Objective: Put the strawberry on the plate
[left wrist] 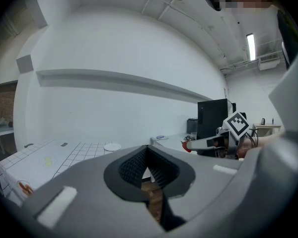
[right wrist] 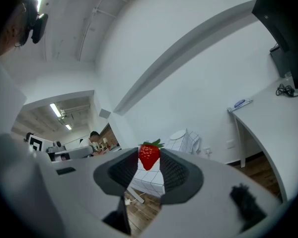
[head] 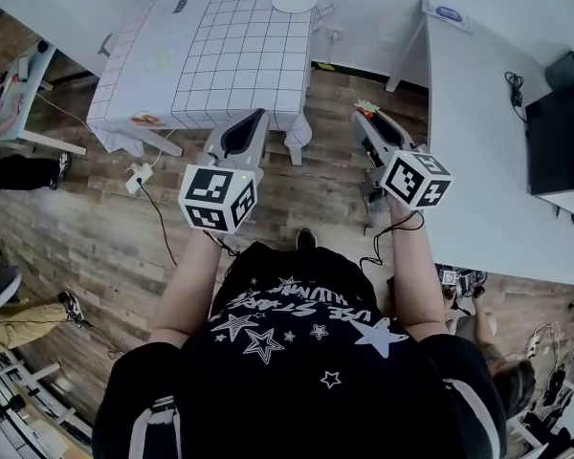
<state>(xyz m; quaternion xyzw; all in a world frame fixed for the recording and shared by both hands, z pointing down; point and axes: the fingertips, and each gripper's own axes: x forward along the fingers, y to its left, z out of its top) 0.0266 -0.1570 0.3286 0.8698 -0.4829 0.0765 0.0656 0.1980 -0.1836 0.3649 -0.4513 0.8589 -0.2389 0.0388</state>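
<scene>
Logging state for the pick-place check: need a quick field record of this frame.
left gripper: shut, nothing between the jaws
right gripper: shut on strawberry, held in the air
strawberry: clamped between the right jaws, leaves up
plate: white, at the far end of the grid-cloth table
stage: strawberry gripped, not yet on plate

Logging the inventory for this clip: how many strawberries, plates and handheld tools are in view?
strawberry: 1
plate: 1
tools: 2 (left tool, right tool)
Total: 4
</scene>
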